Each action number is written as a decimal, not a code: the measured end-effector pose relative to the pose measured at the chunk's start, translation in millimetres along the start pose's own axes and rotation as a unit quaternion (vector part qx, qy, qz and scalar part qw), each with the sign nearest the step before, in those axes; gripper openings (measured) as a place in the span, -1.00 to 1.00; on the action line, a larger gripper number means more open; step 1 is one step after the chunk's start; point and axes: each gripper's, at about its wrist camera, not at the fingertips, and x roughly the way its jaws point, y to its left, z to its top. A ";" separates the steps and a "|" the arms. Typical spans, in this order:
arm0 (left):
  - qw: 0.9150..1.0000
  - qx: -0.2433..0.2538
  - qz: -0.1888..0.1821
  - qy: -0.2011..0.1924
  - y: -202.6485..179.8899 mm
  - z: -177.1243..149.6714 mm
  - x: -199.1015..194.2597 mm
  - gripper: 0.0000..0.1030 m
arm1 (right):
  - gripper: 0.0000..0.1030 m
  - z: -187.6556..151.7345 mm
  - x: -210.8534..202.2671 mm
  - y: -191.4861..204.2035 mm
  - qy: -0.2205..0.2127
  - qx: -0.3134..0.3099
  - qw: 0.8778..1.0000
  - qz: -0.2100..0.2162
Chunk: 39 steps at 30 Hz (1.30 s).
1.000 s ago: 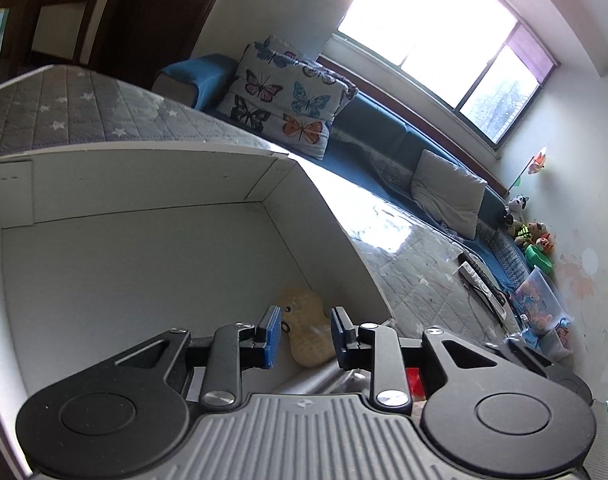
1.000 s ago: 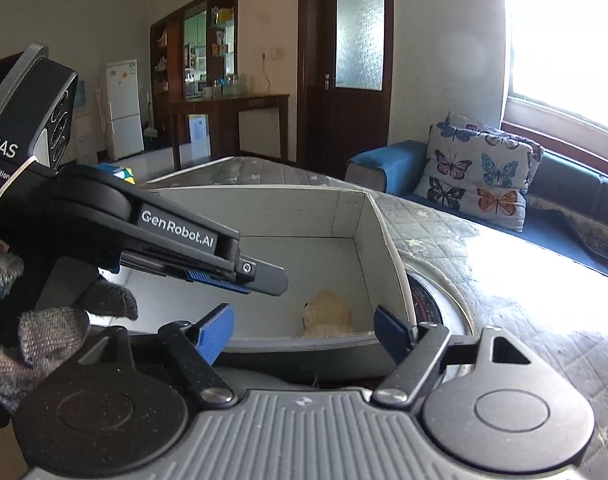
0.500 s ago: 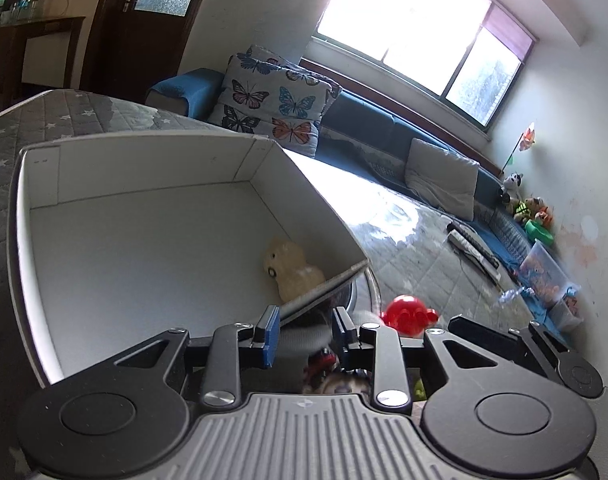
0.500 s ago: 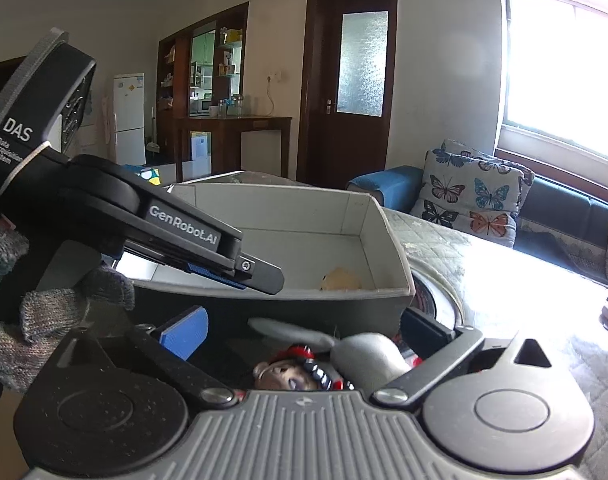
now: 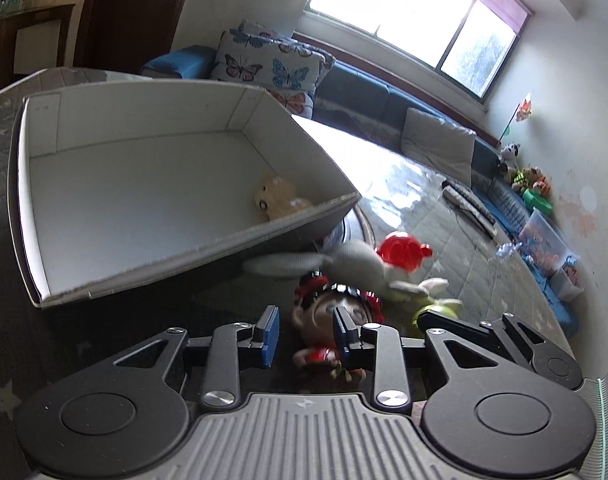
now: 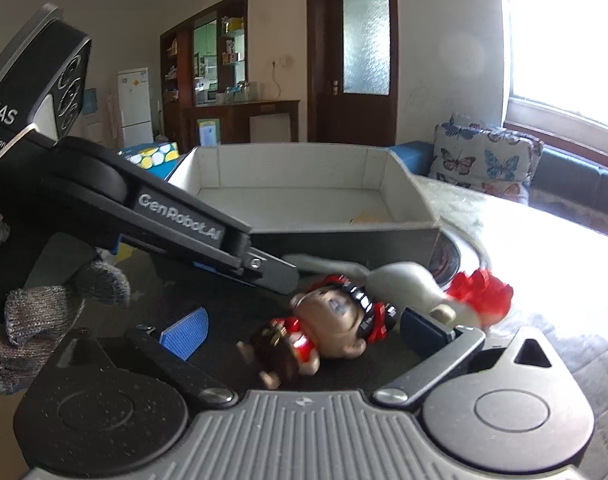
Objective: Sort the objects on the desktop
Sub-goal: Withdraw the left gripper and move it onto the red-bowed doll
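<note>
A white cardboard box [image 5: 184, 268] [image 6: 344, 236] stands on the table with a yellow plush toy [image 5: 278, 198] [image 6: 364, 218] inside. In front of it lie a doll with a red-black headband [image 5: 328, 316] [image 6: 336, 320], a grey rabbit plush [image 5: 352, 264] [image 6: 400, 280], a red toy [image 5: 402, 250] [image 6: 480, 292] and a green toy [image 5: 434, 306]. My left gripper [image 5: 306, 334] is open and empty, above the doll's left side; it shows in the right wrist view [image 6: 208, 240]. My right gripper [image 6: 304, 332] is wide open, with the doll between its fingers, not touching.
A round dark disc [image 6: 448, 260] lies by the box's right corner. A keyboard-like bar [image 5: 468, 208] lies on the quilted table. A blue patterned box [image 6: 150, 158] sits behind the white box. A sofa with butterfly cushions [image 5: 272, 66] lies beyond.
Both grippers have pulled back out of the box and lowered toward the toys in front of it. The yellow plush stays in the box.
</note>
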 end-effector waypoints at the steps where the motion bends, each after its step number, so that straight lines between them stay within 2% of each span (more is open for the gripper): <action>1: 1.000 0.000 0.000 0.003 -0.5 -2.3 0.0 -0.37 | 1.00 -2.0 0.8 1.8 0.001 -0.001 1.000 0.002; 14: 1.000 0.000 -0.011 0.020 -2.2 -10.1 6.3 -0.31 | 1.00 -14.4 12.3 8.7 0.029 0.012 0.999 0.015; 22: 0.999 -0.003 -0.044 0.030 -2.2 -11.9 8.4 -0.31 | 1.00 -18.6 17.9 8.2 0.039 0.017 0.999 0.006; 26: 0.996 -0.009 -0.070 0.050 -2.9 -14.6 12.8 -0.29 | 1.00 -20.4 18.1 3.0 0.043 0.024 0.999 -0.002; 32: 0.995 -0.013 -0.076 0.056 -4.9 -17.8 15.4 -0.22 | 1.00 -21.6 20.1 -3.4 0.050 0.040 0.998 -0.003; 39: 0.993 -0.046 -0.083 0.072 3.4 -19.6 11.9 -0.23 | 1.00 -22.4 17.3 -0.3 0.046 0.031 0.998 0.014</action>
